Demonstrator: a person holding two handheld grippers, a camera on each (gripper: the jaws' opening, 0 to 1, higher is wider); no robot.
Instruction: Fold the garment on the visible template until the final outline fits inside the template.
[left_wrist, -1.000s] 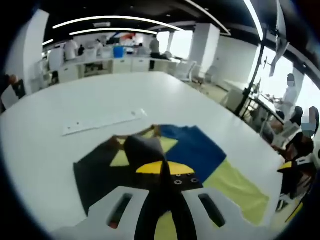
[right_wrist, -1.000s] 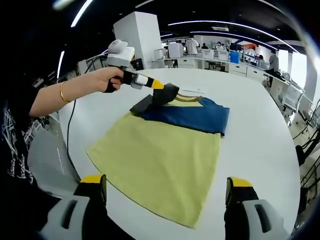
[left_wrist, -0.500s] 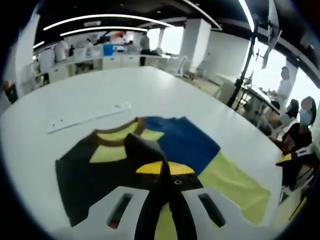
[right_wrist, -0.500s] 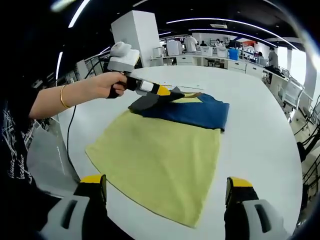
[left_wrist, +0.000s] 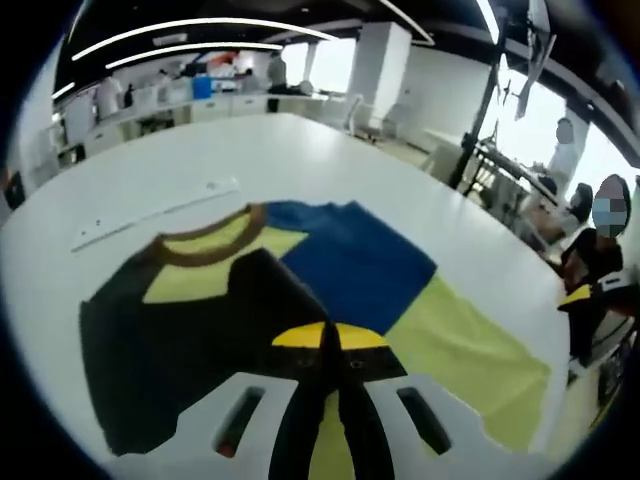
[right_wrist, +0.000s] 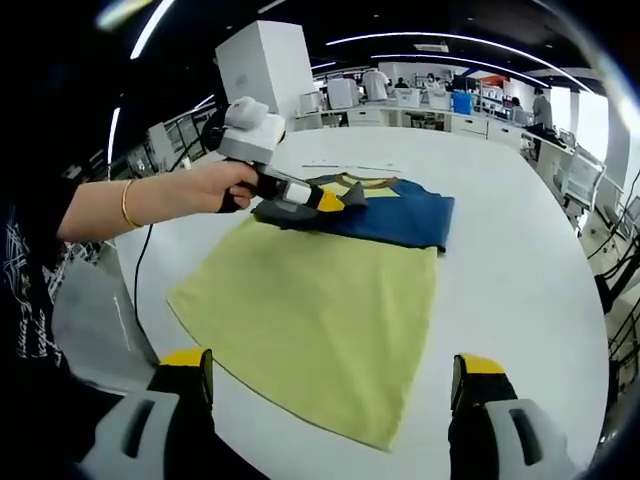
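Left gripper (left_wrist: 330, 338) jaws pressed together, pinching a dark fold of the garment (left_wrist: 340, 270) right at the tips; black, yellow and blue panels spread ahead. Right gripper (right_wrist: 332, 382) jaws spread wide, nothing between them, garment's yellow hem just ahead of the tips. Right gripper view adds the person's hand (right_wrist: 228, 185) on the left gripper at the garment's far edge. Left gripper view adds a white strip (left_wrist: 150, 212) beyond the collar. All on the white table (right_wrist: 510, 260).
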